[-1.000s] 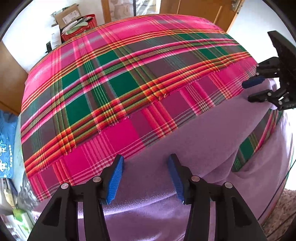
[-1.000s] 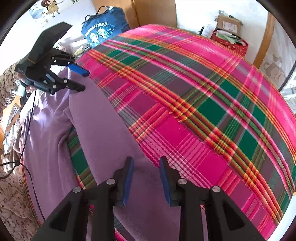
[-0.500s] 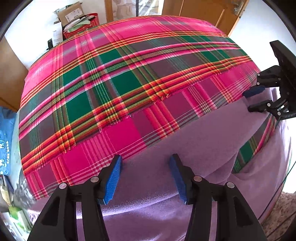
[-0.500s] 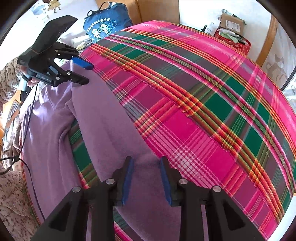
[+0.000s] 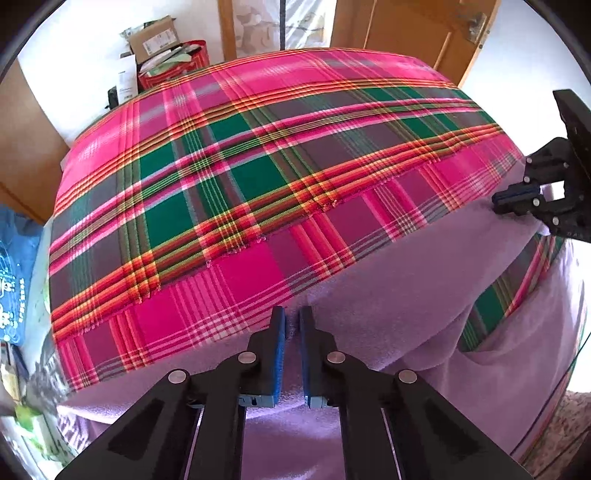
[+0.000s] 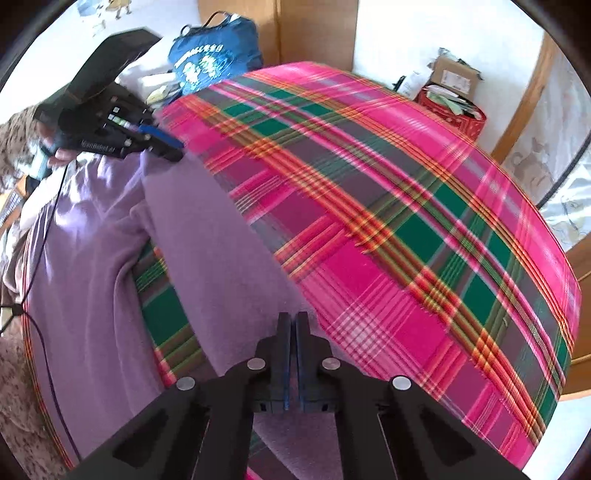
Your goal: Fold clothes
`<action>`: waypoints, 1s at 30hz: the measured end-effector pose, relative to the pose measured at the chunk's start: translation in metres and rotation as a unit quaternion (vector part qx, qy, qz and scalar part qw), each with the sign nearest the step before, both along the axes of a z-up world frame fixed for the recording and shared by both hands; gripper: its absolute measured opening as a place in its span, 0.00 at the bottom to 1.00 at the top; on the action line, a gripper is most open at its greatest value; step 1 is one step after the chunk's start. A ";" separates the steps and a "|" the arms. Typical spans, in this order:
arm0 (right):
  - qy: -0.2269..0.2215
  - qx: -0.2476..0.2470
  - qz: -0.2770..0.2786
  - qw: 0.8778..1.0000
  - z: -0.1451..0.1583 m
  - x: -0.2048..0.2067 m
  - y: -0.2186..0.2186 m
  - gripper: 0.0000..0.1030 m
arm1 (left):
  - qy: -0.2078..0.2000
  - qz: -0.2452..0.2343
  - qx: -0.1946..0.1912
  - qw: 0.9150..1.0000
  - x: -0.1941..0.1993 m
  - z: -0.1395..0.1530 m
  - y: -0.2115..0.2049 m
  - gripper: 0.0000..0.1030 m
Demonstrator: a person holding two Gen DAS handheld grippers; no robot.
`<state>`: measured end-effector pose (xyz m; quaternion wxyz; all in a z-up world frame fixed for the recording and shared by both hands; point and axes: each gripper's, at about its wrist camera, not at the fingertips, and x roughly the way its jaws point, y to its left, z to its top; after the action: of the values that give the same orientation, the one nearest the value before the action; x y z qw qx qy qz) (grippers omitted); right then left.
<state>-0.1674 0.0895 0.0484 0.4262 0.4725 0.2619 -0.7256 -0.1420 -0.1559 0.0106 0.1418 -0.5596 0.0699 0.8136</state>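
Observation:
A purple fleece garment [image 5: 406, 295] lies along the near edge of a bed under a pink, green and orange plaid cover [image 5: 258, 166]. In the left wrist view my left gripper [image 5: 292, 321] is at the bottom centre, its jaws closing tight on a raised pinch of the garment's far edge. My right gripper [image 5: 515, 201] grips the same edge at the far right. In the right wrist view the right gripper [image 6: 293, 319] is shut on the purple garment [image 6: 221, 258], its pads almost touching. The left gripper [image 6: 166, 146] appears at the upper left, held by a hand [image 6: 61, 155].
A blue bag [image 6: 210, 62] sits past the bed's far-left corner. A red basket [image 5: 173, 59] and a cardboard box [image 6: 456, 75] stand by the wall. A wooden door [image 5: 406, 33] is behind the bed. A cable [image 6: 37, 295] hangs over the garment's draped part.
Both grippers have gone from open to shut, each pinching the purple garment's edge. The left one's wide gap closed within the last half second. Neither hand has shifted noticeably.

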 end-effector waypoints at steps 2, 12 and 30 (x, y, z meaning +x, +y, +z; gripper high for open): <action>0.003 -0.003 -0.009 1.000 0.002 -0.003 0.004 0.02 | 0.002 -0.004 -0.002 1.000 0.007 0.007 -0.003 0.07; 0.000 -0.022 -0.026 0.999 0.013 -0.004 -0.004 0.03 | 0.012 0.009 -0.002 1.000 -0.012 0.010 -0.008 0.04; -0.062 -0.013 -0.030 0.998 -0.015 -0.029 0.000 0.32 | -0.011 -0.037 -0.005 0.999 -0.019 -0.002 0.002 0.50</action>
<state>-0.1964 0.0897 0.0329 0.4260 0.5186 0.2110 -0.7107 -0.1611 -0.1539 0.0089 0.1698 -0.5663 0.0928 0.8011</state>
